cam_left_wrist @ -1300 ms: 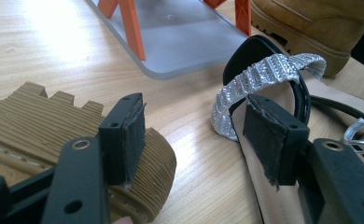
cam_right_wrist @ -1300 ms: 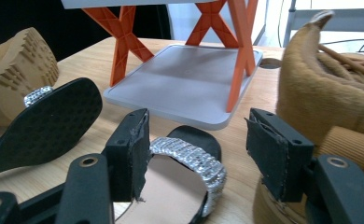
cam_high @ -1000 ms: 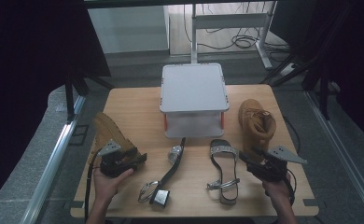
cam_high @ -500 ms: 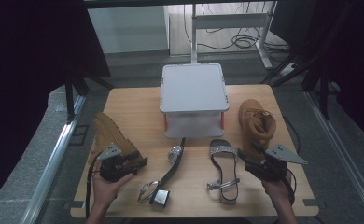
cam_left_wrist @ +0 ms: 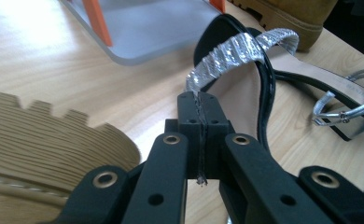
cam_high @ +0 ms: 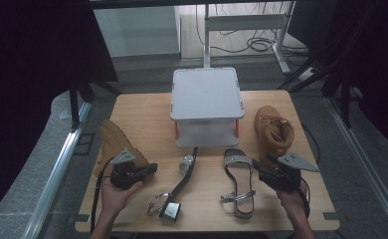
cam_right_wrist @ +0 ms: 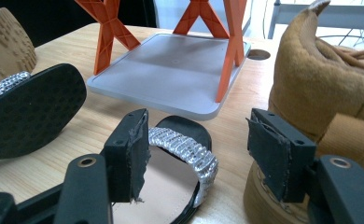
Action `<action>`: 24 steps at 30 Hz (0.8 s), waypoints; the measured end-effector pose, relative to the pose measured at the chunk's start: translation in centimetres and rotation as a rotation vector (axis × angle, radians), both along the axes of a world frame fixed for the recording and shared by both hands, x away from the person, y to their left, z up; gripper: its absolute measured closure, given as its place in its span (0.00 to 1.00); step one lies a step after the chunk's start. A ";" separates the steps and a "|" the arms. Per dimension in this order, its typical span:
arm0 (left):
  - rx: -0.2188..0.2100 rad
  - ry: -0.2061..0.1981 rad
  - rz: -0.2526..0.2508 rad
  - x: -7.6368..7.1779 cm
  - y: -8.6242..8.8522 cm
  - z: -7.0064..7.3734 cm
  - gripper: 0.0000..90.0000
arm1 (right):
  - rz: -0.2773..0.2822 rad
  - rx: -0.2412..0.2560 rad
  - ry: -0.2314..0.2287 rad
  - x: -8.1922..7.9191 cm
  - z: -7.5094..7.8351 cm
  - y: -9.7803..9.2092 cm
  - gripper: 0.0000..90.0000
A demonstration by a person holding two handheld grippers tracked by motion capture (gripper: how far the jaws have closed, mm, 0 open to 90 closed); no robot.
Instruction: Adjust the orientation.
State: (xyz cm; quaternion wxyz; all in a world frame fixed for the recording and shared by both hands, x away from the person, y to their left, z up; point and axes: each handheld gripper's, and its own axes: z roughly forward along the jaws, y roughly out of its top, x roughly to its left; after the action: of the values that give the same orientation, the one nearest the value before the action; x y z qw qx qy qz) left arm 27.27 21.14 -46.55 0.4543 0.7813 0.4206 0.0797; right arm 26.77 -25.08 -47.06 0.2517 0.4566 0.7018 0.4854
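Note:
Two black sandals with silver straps lie on the wooden table [cam_high: 147,112]. One sandal [cam_high: 183,177] is tipped on its side; the other sandal [cam_high: 239,181] lies flat. My left gripper [cam_high: 151,168] is shut on nothing beside the left tan boot [cam_high: 113,143], which lies on its side. In the left gripper view the shut gripper [cam_left_wrist: 199,106] points at the tipped sandal's silver strap [cam_left_wrist: 243,46]. My right gripper [cam_high: 257,165] stands open between the flat sandal and the upright tan boot [cam_high: 273,130]. Beyond this open gripper [cam_right_wrist: 196,135] lies the flat sandal's strap [cam_right_wrist: 185,148].
A grey two-level stand [cam_high: 206,94] with orange supports [cam_right_wrist: 106,32] occupies the table's middle back. The tipped sandal's sole [cam_right_wrist: 28,112] faces the right gripper. Bare wood shows between stand and left boot. Table edges run close to both hands.
My left gripper has shifted slightly near the boot's sole, staying shut. The right gripper and the shoes have stayed in place.

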 end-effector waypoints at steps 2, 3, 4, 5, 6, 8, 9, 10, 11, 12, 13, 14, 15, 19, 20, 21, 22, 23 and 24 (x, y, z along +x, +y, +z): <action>0.013 0.009 -0.002 -0.2 -0.4 -0.2 0.99 | 0.001 -0.002 0.000 -0.3 -0.2 0.0 0.44; 0.014 0.013 -0.002 -0.3 -0.6 -0.2 0.99 | 0.006 0.006 -0.001 -0.6 -0.1 -0.2 0.44; 0.013 0.017 -0.005 -0.5 -0.8 -0.3 0.99 | 0.006 0.006 -0.001 -0.6 -0.1 -0.2 0.44; 0.012 0.021 -0.008 -0.6 -1.0 -0.4 0.99 | 0.005 0.013 -0.003 -0.7 0.0 -0.3 0.44; 0.016 0.027 -0.011 -0.7 -1.2 -0.5 0.99 | 0.004 0.017 -0.004 -0.8 0.0 -0.4 0.44; 0.019 0.029 -0.019 -0.8 -1.6 -0.5 0.99 | -0.004 0.016 -0.002 -1.0 0.0 -0.6 0.44; 0.034 0.030 -0.033 -0.8 -1.9 -0.7 0.99 | -0.014 0.016 -0.001 -1.2 0.1 -0.7 0.44; 0.034 0.030 -0.033 -0.8 -1.9 -0.7 0.99 | -0.014 0.016 -0.001 -1.2 0.1 -0.7 0.44; 0.039 0.033 -0.037 -0.8 -2.1 -0.8 0.99 | -0.017 0.012 -0.009 -1.2 0.4 -0.6 0.44; 0.041 0.037 -0.042 -0.8 -2.2 -0.9 0.99 | -0.017 0.012 -0.009 -1.2 0.4 -0.6 0.44; 0.038 0.040 -0.044 -0.9 -2.2 -1.0 0.99 | -0.015 0.010 -0.012 -1.1 0.5 -0.6 0.44; 0.034 0.045 -0.047 -0.9 -2.3 -1.1 0.99 | -0.015 0.011 -0.013 -1.1 0.5 -0.5 0.44; 0.032 0.049 -0.051 -0.8 -2.3 -1.2 0.99 | -0.014 0.006 -0.008 -0.9 0.3 -0.3 0.44; 0.030 0.062 -0.061 -0.6 -2.7 -1.6 0.99 | -0.010 -0.006 0.012 -0.6 -0.3 -0.1 0.44; 0.025 0.067 -0.065 -0.6 -2.8 -1.7 0.99 | -0.010 -0.006 0.012 -0.6 -0.3 -0.1 0.44; 0.020 0.070 -0.070 -0.6 -3.0 -1.7 0.99 | -0.004 -0.011 0.018 -0.5 -0.5 0.0 0.44; 0.015 0.073 -0.073 -0.5 -3.1 -1.8 0.99 | -0.004 -0.011 0.018 -0.5 -0.5 0.0 0.44; 0.013 0.075 -0.077 -0.5 -3.2 -1.8 0.99 | -0.004 -0.011 0.020 -0.5 -0.6 0.0 0.44; 0.013 0.076 -0.082 -0.5 -3.4 -1.8 0.99 | -0.005 -0.010 0.021 -0.5 -0.6 0.0 0.44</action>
State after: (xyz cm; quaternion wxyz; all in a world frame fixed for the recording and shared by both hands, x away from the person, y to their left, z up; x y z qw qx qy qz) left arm 26.77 17.78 -48.40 0.4359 0.8031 0.4048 0.0341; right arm 26.25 -25.06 -47.62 0.2480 0.4620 0.7056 0.4766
